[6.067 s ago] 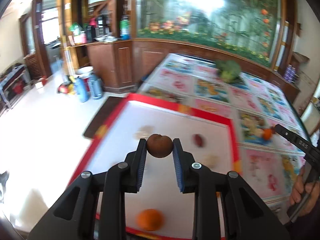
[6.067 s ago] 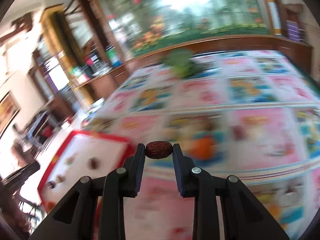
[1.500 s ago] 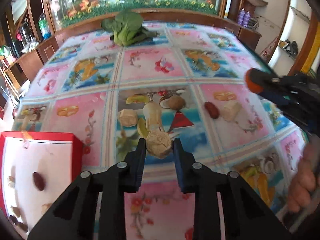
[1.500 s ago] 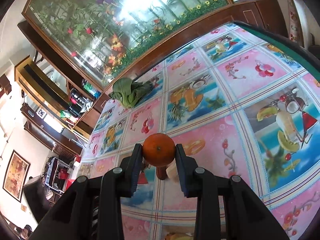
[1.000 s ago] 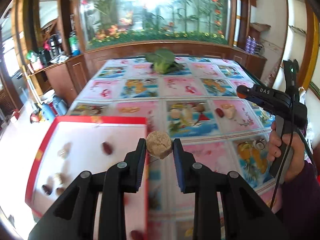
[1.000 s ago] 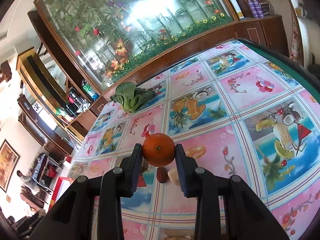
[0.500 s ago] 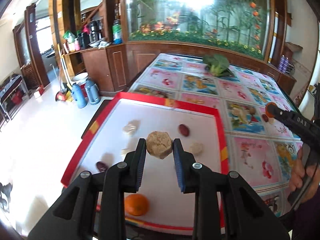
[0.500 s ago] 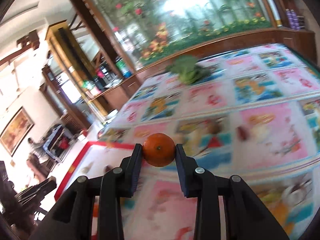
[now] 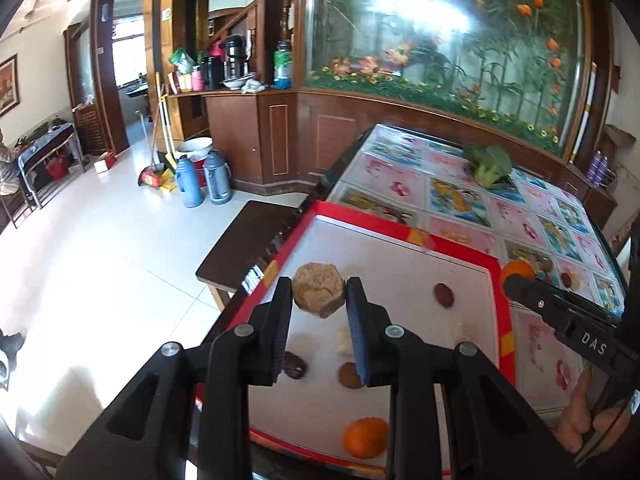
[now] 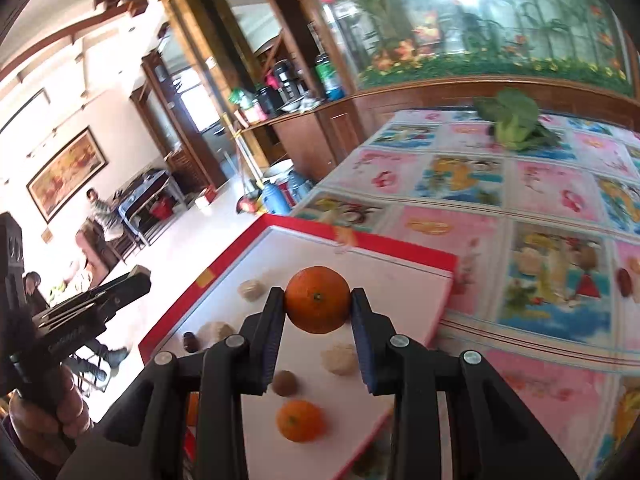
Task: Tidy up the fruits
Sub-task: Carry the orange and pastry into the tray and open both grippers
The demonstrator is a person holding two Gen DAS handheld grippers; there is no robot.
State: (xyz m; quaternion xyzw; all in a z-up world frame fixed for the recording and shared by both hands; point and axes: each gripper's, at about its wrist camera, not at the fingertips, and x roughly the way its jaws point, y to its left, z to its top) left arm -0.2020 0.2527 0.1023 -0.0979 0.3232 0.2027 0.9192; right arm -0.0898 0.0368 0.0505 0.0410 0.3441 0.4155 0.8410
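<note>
My left gripper point(image 9: 319, 300) is shut on a tan, lumpy walnut point(image 9: 318, 289), held above the left part of a white tray with a red rim point(image 9: 404, 236). My right gripper point(image 10: 318, 308) is shut on an orange tangerine point(image 10: 317, 298) over the same tray point(image 10: 360, 246). On the tray lie a second tangerine point(image 9: 365, 437) point(image 10: 299, 420), a red date point(image 9: 443, 294), a dark date point(image 9: 295, 364), a brown nut point(image 9: 349, 375) and pale pieces point(image 10: 338, 358). The right gripper shows at the right of the left wrist view, tangerine point(image 9: 516, 270) at its tip.
The tray sits at the left end of a table under a fruit-print cloth point(image 10: 552, 192). More nuts and a date point(image 10: 623, 281) lie on the cloth; a green vegetable point(image 9: 490, 162) lies far back. A dark stool point(image 9: 248, 240) and thermos flasks point(image 9: 200, 180) stand on the floor.
Both grippers have swung left, from over the fruit-print cloth to above the tray. Each still holds its fruit, the walnut on the left and the tangerine on the right.
</note>
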